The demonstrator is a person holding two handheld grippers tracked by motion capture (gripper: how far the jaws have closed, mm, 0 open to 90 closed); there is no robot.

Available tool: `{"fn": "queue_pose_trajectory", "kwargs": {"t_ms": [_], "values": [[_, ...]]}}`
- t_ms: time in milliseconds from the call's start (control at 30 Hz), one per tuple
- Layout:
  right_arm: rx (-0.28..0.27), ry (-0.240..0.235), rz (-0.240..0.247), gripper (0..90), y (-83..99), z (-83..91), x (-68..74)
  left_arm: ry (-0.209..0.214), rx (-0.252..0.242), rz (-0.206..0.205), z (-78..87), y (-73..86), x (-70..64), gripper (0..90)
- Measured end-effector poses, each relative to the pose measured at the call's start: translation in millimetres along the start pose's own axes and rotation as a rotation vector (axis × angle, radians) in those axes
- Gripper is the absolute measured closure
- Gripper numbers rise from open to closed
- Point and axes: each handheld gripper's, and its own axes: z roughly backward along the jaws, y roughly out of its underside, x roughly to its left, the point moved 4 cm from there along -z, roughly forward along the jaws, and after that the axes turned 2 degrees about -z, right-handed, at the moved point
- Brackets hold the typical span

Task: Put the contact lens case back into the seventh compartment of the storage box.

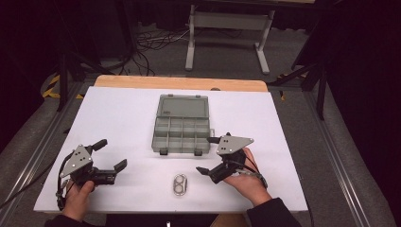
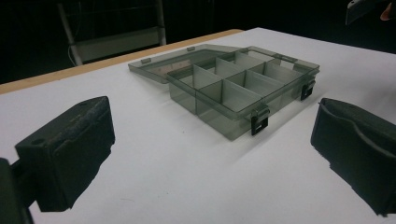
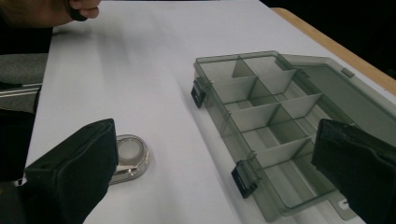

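Observation:
A smoky clear compartment box (image 1: 182,134) lies open mid-table, its lid (image 1: 183,105) flat behind it and two black latches on the near wall. In the left gripper view the box (image 2: 243,88) sits ahead, its cells looking empty. A small silver two-ring metal piece (image 1: 179,185) rests on the sheet in front of the box; in the right gripper view this piece (image 3: 131,156) sits beside the left jaw. My left gripper (image 1: 109,154) is open at the near left, holding nothing. My right gripper (image 1: 208,155) is open by the box's near right corner, with the box (image 3: 271,121) ahead of it.
A white sheet (image 1: 118,118) covers the table, with a wooden edge (image 1: 179,82) at the far side. Beyond stand a grey metal frame (image 1: 229,28) and loose cables (image 1: 156,40) on the floor. Dark stands flank the table.

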Motion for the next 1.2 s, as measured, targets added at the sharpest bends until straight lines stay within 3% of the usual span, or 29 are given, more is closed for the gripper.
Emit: {"fn": "queue_pose_trajectory", "kwargs": {"t_ms": [400,1200], "values": [[0.037,-0.079,0.025,2.5,-9.8,-14.4,11.1,0.003,0.006,-0.009,0.0,-0.2,-0.6,0.6],[0.132,-0.179,0.087,7.4,-15.1,-31.8,27.8,0.008,0.013,-0.012,0.0,-0.1,-0.8,0.6]]}}
